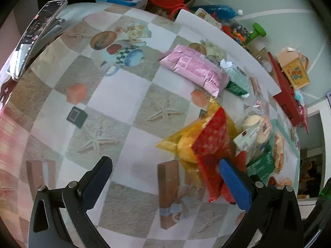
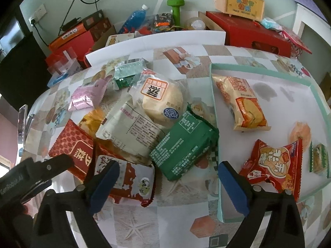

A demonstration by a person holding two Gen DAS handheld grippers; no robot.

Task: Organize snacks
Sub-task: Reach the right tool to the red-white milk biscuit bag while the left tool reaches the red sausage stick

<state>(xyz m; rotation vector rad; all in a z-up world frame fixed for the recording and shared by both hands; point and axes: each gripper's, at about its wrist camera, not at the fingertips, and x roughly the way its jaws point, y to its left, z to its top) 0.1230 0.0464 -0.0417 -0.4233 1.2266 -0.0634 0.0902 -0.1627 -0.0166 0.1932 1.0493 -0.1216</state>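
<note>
A pile of snack packs lies on the patterned tablecloth: a dark green pack (image 2: 184,142), a round white bun pack (image 2: 161,101), a white pack (image 2: 132,128), red packs (image 2: 72,146), a pink pack (image 2: 89,97) and a small green pack (image 2: 128,74). A mint-rimmed tray (image 2: 215,95) on the right holds an orange chip bag (image 2: 242,103), a red snack bag (image 2: 273,165) and a small green-edged pack (image 2: 319,159). My right gripper (image 2: 167,186) is open above the table in front of the green pack. My left gripper (image 1: 165,177) is open and empty, its right finger (image 1: 233,184) next to a red and yellow bag (image 1: 206,144).
A phone on a stand (image 1: 35,35) is at the table's left. Red boxes (image 2: 248,33), a green dumbbell (image 2: 175,10), a blue bottle (image 2: 134,18) and a yellow gift box (image 2: 242,2) crowd the back behind a white board (image 2: 157,41).
</note>
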